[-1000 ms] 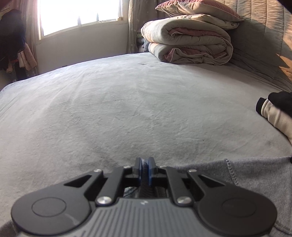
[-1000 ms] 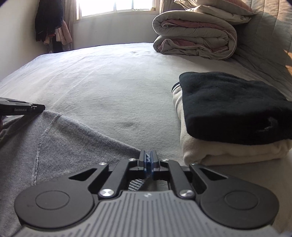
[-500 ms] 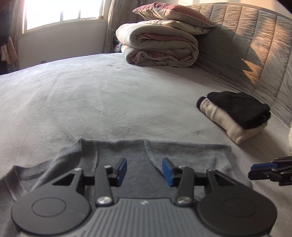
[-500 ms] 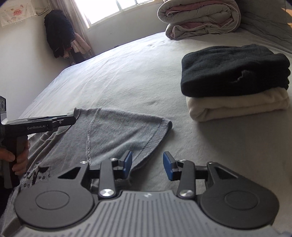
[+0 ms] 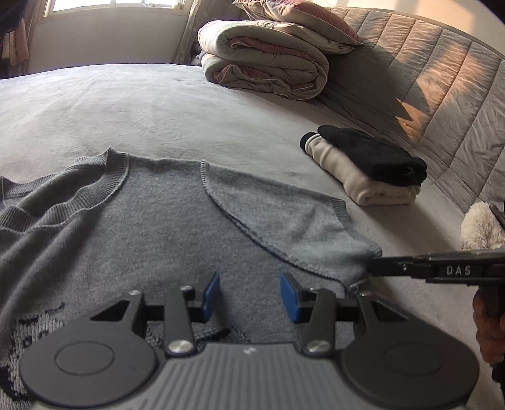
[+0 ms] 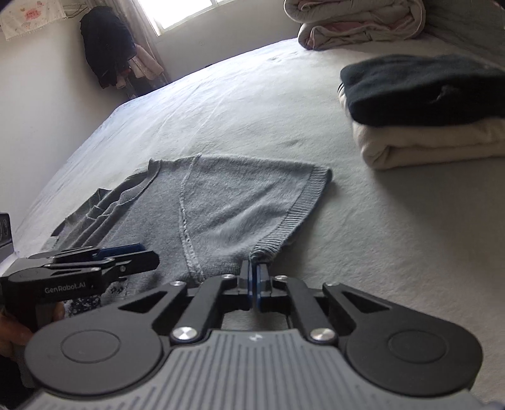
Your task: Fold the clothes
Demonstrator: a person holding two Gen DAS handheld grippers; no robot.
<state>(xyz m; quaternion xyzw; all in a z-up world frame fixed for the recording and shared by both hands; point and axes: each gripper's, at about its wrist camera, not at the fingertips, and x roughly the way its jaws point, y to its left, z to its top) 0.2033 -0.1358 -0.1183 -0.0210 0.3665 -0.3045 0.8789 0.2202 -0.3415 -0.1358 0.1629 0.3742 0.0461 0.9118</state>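
Reading "GenRobot.AI" on left gripper (image 6: 104, 268) | "DAS" on right gripper (image 5: 374, 264) | pinching sweater (image 6: 240, 205)

Bright window (image 5: 110, 2) backlight, sunlit headboard (image 5: 442, 82), fisheye-bent edges.

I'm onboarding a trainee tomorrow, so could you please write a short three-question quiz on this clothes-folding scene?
1. True or false: the right hand-held gripper is shut on the cuff of the grey knitted sweater.
2. What lies on the folded cream garment? A) folded black garment B) a pillow C) nothing
3. Fill in: the left hand-held gripper has its blue pads ____.

Key: 1 true; 2 A; 3 apart, gripping nothing.
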